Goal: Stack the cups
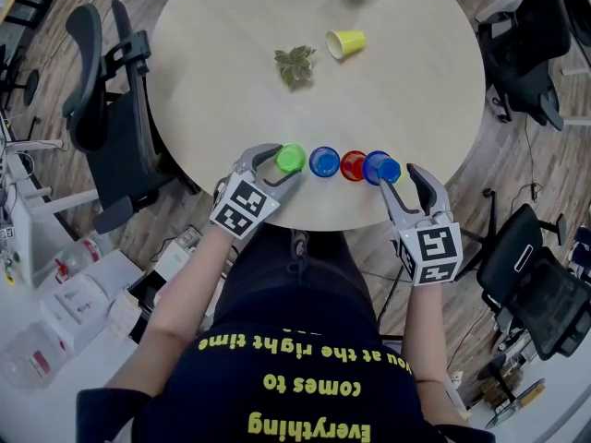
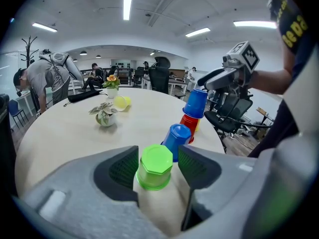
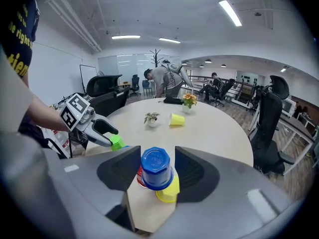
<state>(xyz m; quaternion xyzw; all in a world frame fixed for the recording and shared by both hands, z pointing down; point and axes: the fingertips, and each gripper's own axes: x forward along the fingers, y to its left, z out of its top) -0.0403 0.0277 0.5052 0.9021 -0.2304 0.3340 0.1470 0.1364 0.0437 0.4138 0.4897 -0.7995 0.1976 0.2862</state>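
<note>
Cup, green (image 2: 154,167), upside down, axis vertical

The person is wearing a dark navy short-sleeved T-shirt (image 1: 295,377) carrying bold yellow lettering across the chest. The left gripper (image 1: 288,161) and right gripper (image 1: 399,175) are each showing a light grey moulded body, dark ribbed pads (image 2: 124,167) and a white cube (image 1: 434,252) bearing black square markers.
</note>
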